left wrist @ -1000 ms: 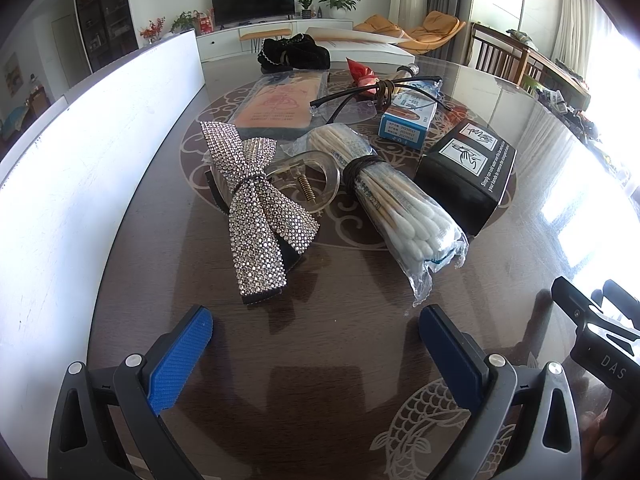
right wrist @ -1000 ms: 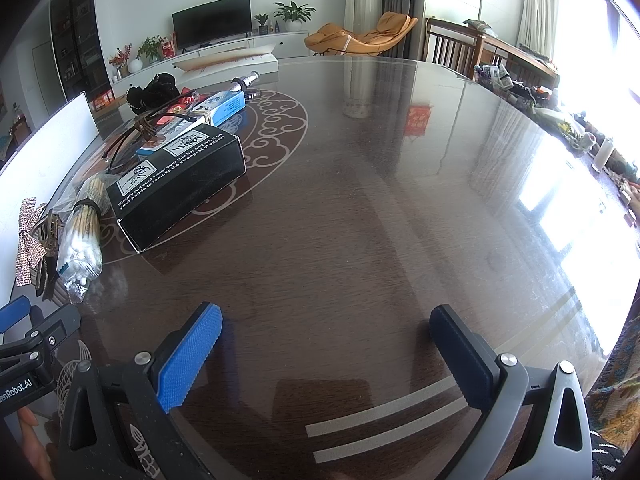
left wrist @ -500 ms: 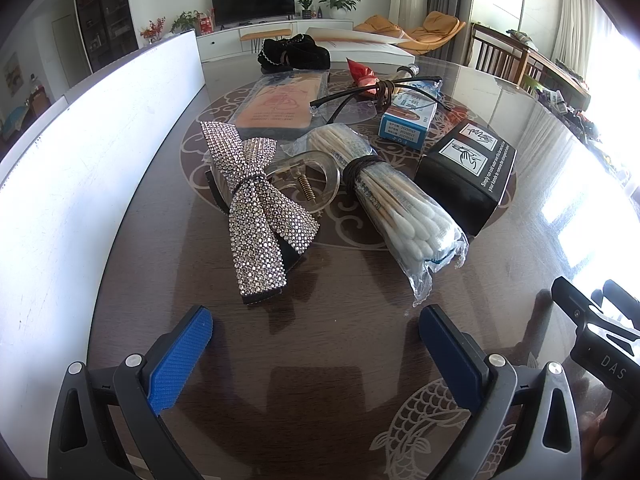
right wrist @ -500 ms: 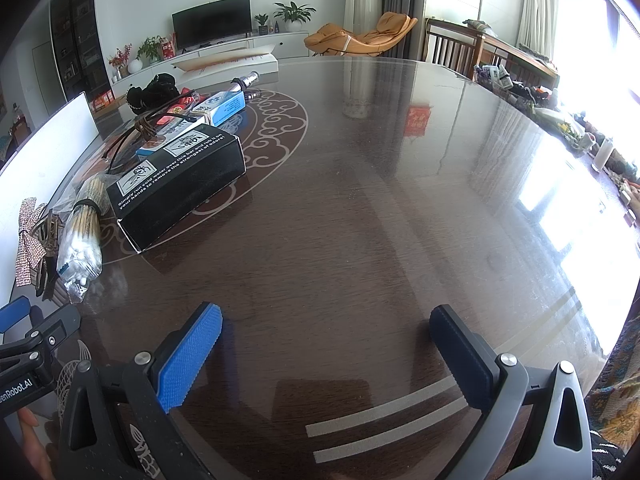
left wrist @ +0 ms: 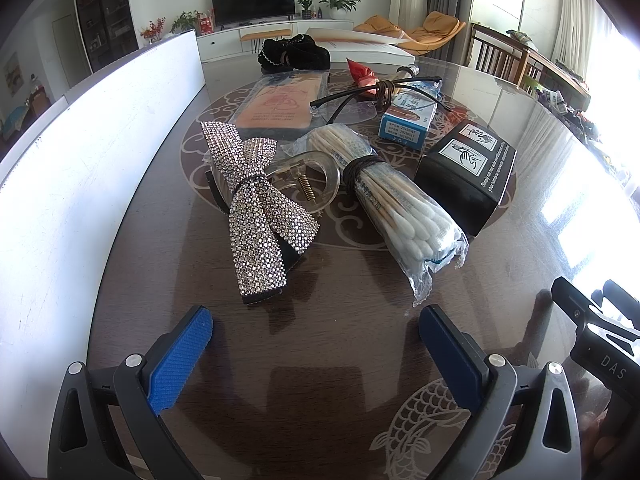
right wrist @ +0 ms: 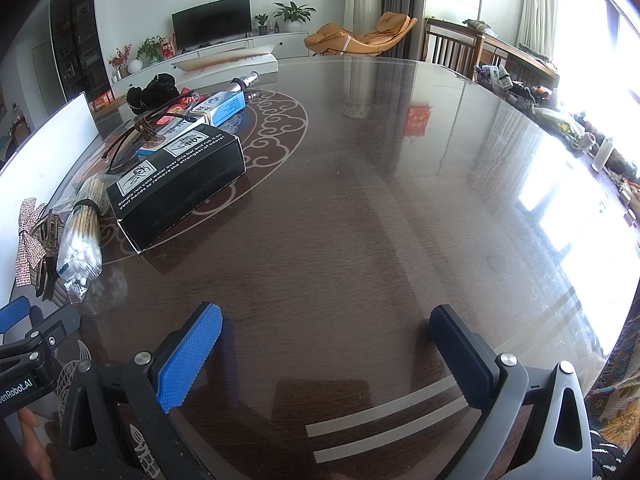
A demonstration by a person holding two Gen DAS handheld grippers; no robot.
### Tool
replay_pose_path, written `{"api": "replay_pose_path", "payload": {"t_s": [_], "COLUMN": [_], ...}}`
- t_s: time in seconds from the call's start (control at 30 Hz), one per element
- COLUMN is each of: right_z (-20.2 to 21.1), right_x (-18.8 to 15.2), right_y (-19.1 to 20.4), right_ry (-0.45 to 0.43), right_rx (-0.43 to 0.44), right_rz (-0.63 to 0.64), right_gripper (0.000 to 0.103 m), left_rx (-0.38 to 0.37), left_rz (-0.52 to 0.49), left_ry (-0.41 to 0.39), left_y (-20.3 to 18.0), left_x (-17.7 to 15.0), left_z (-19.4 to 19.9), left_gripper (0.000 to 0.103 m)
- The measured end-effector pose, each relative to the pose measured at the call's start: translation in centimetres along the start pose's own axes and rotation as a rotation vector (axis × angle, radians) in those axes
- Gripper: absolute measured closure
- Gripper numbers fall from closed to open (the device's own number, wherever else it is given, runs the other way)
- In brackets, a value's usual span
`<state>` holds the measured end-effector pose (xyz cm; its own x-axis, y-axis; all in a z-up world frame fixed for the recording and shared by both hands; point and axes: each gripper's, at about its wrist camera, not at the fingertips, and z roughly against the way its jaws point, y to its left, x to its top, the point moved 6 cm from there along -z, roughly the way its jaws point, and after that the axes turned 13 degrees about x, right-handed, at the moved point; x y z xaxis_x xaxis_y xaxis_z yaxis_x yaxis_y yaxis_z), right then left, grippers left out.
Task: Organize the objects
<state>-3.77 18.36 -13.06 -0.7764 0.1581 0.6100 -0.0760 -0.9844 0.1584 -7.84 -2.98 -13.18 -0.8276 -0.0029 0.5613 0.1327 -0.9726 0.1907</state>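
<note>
Left claw and right claw gape, empty.

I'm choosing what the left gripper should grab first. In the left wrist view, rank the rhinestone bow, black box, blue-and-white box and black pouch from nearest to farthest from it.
1. Rhinestone bow: nearest, just ahead of the open left gripper, left of centre.
2. Black box: further out, to the right.
3. Blue-and-white box: behind the black box.
4. Black pouch: farthest, at the far edge.
</note>
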Motion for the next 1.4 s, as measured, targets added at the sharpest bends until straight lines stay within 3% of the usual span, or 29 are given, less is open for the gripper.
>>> {"api": "replay_pose_path", "payload": {"t_s": [0.23,0.43,0.6,0.67,0.77,0.8,0.87,1.07,1.13,1.27,1.4], "right_z": [0.0,0.0,0.4,1.6,3.4,3.3,2.0,-3.4,-4.6,-3.4,-0.1], "right_x": [0.0,0.0,0.5,1.2,2.9,3.4,4.4,5.5,5.4,4.0,1.0], "right_y": [0.0,0.0,0.0,1.9,7.0,8.8,11.7,17.4,17.9,16.5,12.3], "right_ry": [0.000,0.002,0.073,0.032,-0.022,-0.011,0.044,0.195,0.223,0.245,0.252], "right_rx": [0.000,0.000,0.039,0.153,0.397,0.427,0.462,0.485,0.418,0.410,0.401], "right_rz": [0.001,0.001,0.006,0.034,0.119,0.165,0.236,0.394,0.437,0.394,0.342], "right_gripper": [0.000,0.000,0.000,0.000,0.003,0.010,0.032,0.052,0.070,0.071,0.071], "left_rx": [0.007,-0.040,-0.045,-0.050,-0.066,-0.068,-0.069,-0.058,-0.054,-0.081,-0.088], "left_rz": [0.008,-0.065,-0.085,-0.093,-0.118,-0.122,-0.128,-0.112,-0.101,-0.048,0.002], "left_ry": [0.020,0.033,0.079,0.081,0.063,0.065,0.083,0.092,0.089,0.094,0.064], "left_y": [0.3,0.9,1.8,2.1,2.1,2.2,2.3,3.3,3.7,4.2,4.0], "left_x": [-0.2,-2.3,-3.8,-4.3,-4.9,-5.1,-5.2,-5.5,-5.7,-5.3,-3.0], "left_z": [0.3,1.6,2.3,2.6,3.0,3.1,3.1,3.1,3.1,3.1,3.2], "left_gripper": [0.000,0.000,0.000,0.000,0.000,0.000,0.000,0.000,0.000,0.000,0.000]}}
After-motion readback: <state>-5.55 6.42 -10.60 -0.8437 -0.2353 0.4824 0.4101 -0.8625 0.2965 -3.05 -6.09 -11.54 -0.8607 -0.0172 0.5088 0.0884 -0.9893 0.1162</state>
